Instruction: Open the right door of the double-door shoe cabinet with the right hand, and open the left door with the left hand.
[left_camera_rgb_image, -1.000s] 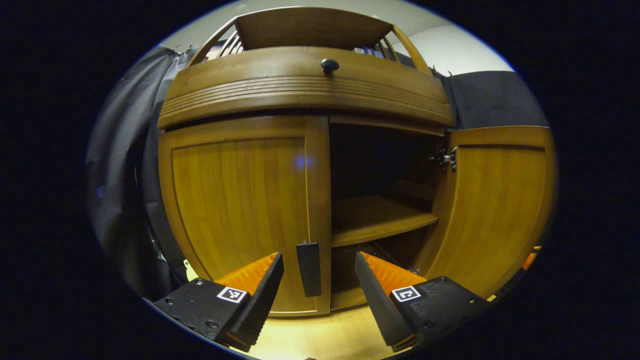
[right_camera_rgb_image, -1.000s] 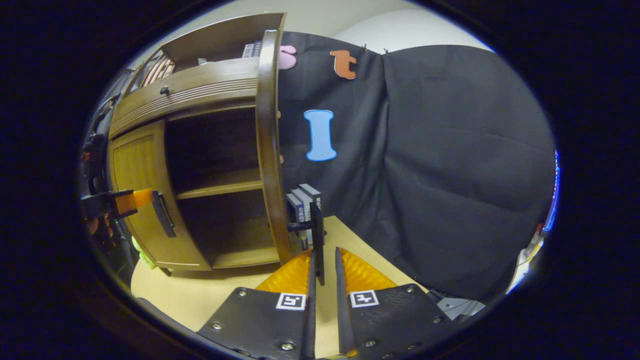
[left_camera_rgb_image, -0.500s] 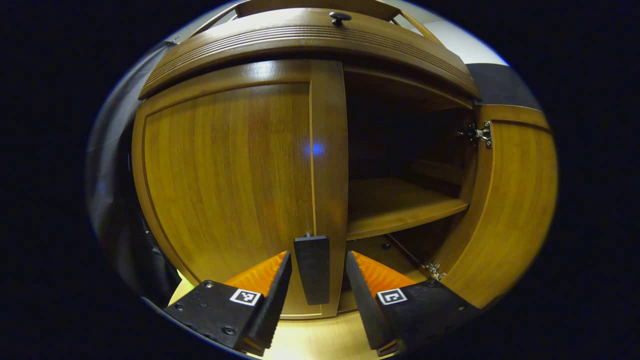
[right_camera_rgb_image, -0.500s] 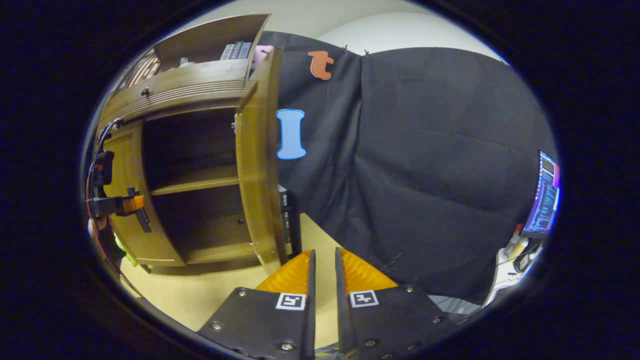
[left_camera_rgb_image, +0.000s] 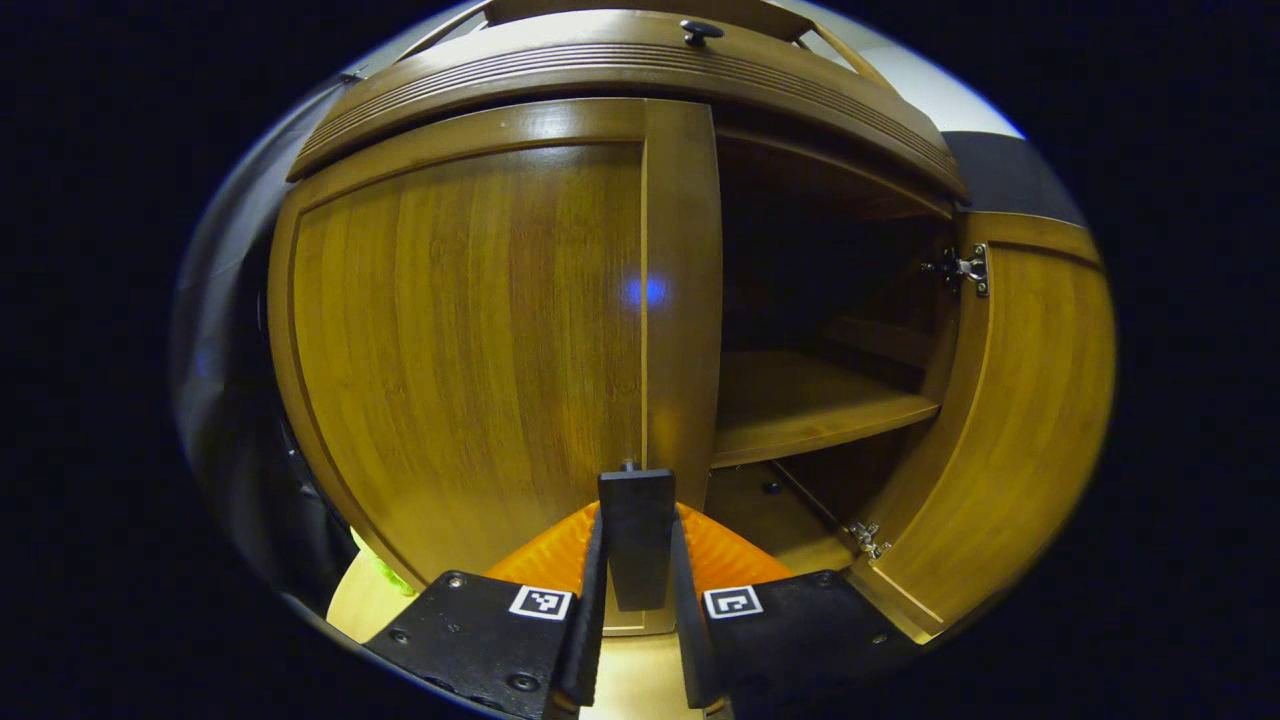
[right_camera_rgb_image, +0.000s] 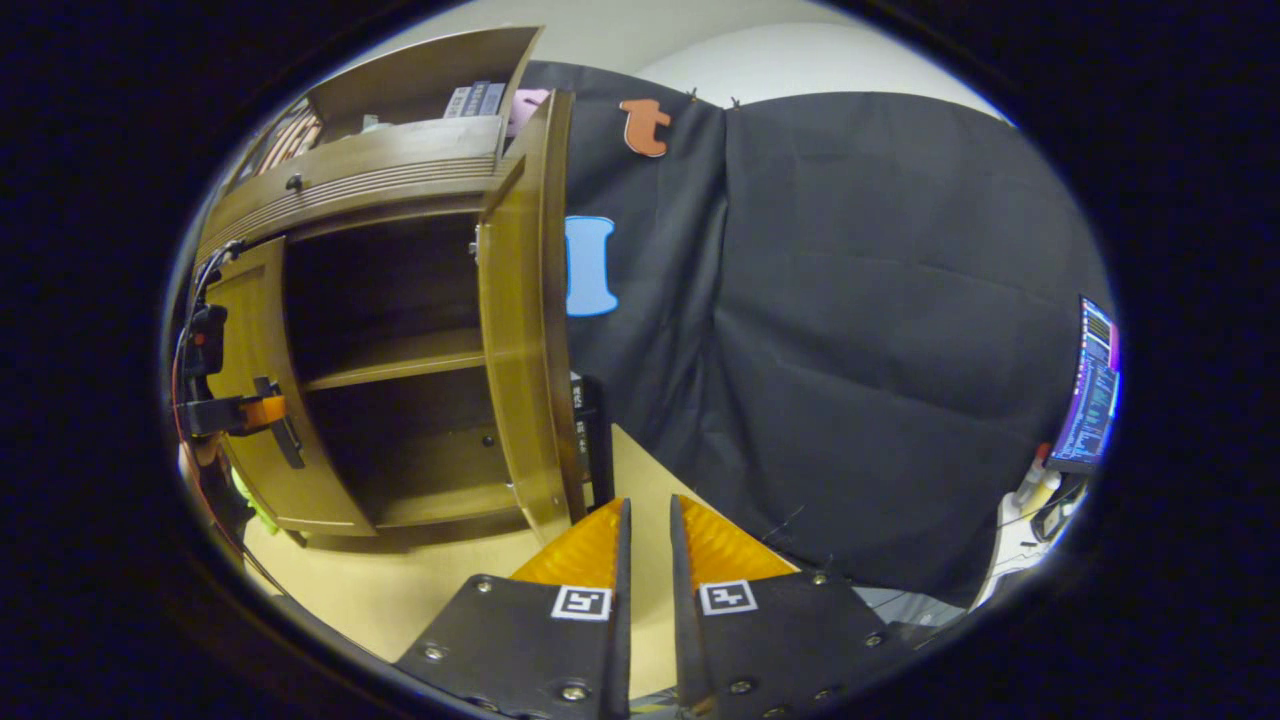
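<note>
Left tool (left_camera_rgb_image: 637, 610) clamps the handle (left_camera_rgb_image: 636, 535) at lower centre of the rigid, hinged left door (left_camera_rgb_image: 470, 330); right tool (right_camera_rgb_image: 645, 600) nearly closed, empty.

Left view close-up, right view farther; both see cabinet (left_camera_rgb_image: 480, 300).

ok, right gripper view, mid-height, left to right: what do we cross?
left gripper on the left door's handle → left door → open cabinet interior with shelf → open right door → black booth cloth → monitor.

Shelf (left_camera_rgb_image: 800, 400) inside cabinet (left_camera_rgb_image: 620, 70), right half.
</note>
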